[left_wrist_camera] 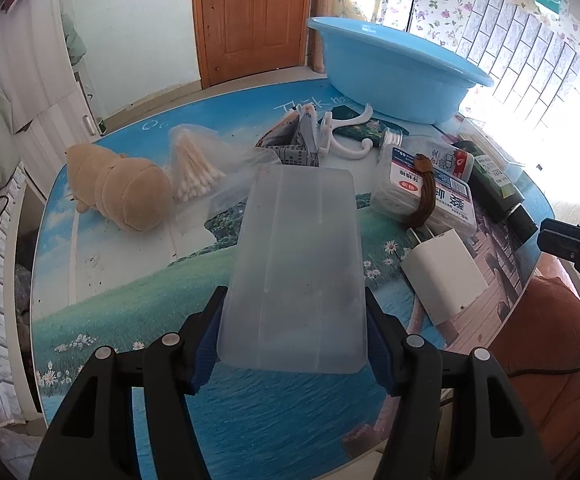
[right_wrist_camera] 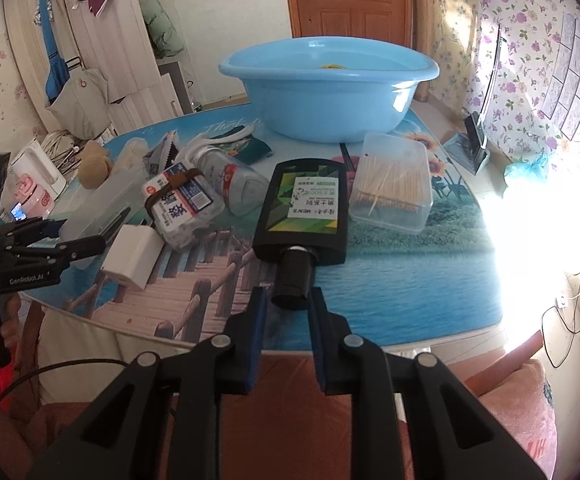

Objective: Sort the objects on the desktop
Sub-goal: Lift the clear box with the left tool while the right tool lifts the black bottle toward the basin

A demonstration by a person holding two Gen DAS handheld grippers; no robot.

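Sunlit from the window at the right, a round table with a printed sea-and-meadow top (left_wrist_camera: 129,300) is crowded with small items. Between the jaws of the left gripper (left_wrist_camera: 294,336) a frosted translucent plastic box (left_wrist_camera: 298,264) is held by its long sides, both blue pads pressed against it. On the other side, the jaws of the right gripper (right_wrist_camera: 287,300) are closed narrowly on the round cap of a flat black bottle with a green label (right_wrist_camera: 304,210), which lies on the table near the edge. Beyond both, a light blue plastic basin (right_wrist_camera: 330,92) stands at the far side, the likely destination. For a clean lift, the bottle should be raised slowly, since the cap grip leaves its heavy body free to swing, and the box should be carried level above the white charger block (left_wrist_camera: 444,276) and the toothpick tub (left_wrist_camera: 422,196)
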